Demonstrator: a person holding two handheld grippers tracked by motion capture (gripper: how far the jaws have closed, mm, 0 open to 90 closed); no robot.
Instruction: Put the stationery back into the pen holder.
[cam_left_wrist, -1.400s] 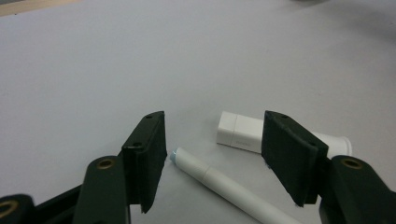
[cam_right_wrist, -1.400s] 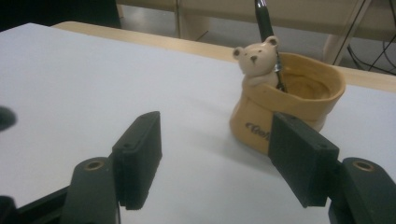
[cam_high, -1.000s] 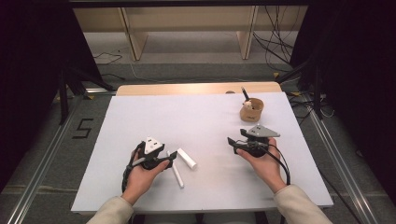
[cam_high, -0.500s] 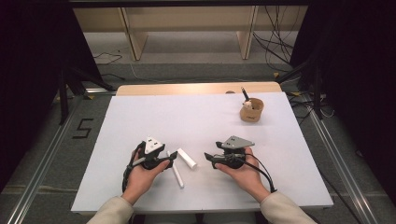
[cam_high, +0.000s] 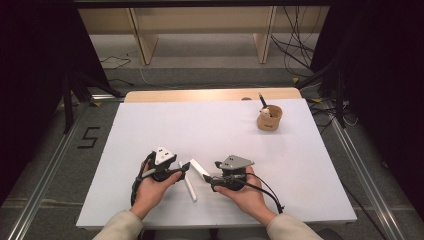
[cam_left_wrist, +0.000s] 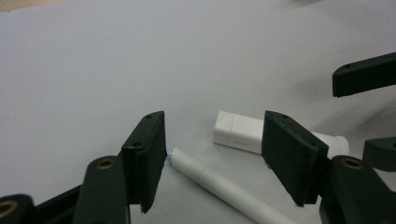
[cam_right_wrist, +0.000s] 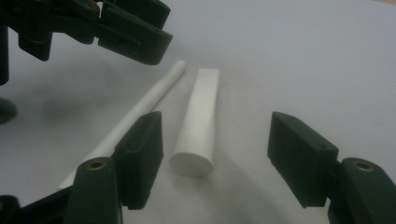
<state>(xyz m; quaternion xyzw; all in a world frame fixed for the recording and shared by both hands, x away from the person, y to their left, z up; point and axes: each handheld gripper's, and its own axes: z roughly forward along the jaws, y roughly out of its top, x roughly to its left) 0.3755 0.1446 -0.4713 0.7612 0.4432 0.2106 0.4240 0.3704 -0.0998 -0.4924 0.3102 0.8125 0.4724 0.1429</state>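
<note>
Both tongs are standing spread, gripping nothing: left tongs (cam_high: 183, 172) beside the slim white pen body (cam_high: 189, 186), right tongs (cam_high: 214, 181), jaws just narrowing slightly, facing the white plastic cap (cam_high: 200, 168) on the white tabletop (cam_high: 210, 125).

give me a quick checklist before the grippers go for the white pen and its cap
1. Left gripper open, nothing pinched: ok.
2. Right gripper open, its jaws have just been closing a little, pads off the cap: ok.
3. Pen body lying flat between the left jaws: ok.
4. Cap's round end facing the right gripper, between its jaws: ok.
5. Pen and cap apart, not joined: ok.
6. Which end of the cap is its opening: cannot tell.
7. Wooden cup far from both hands: ok.
</note>
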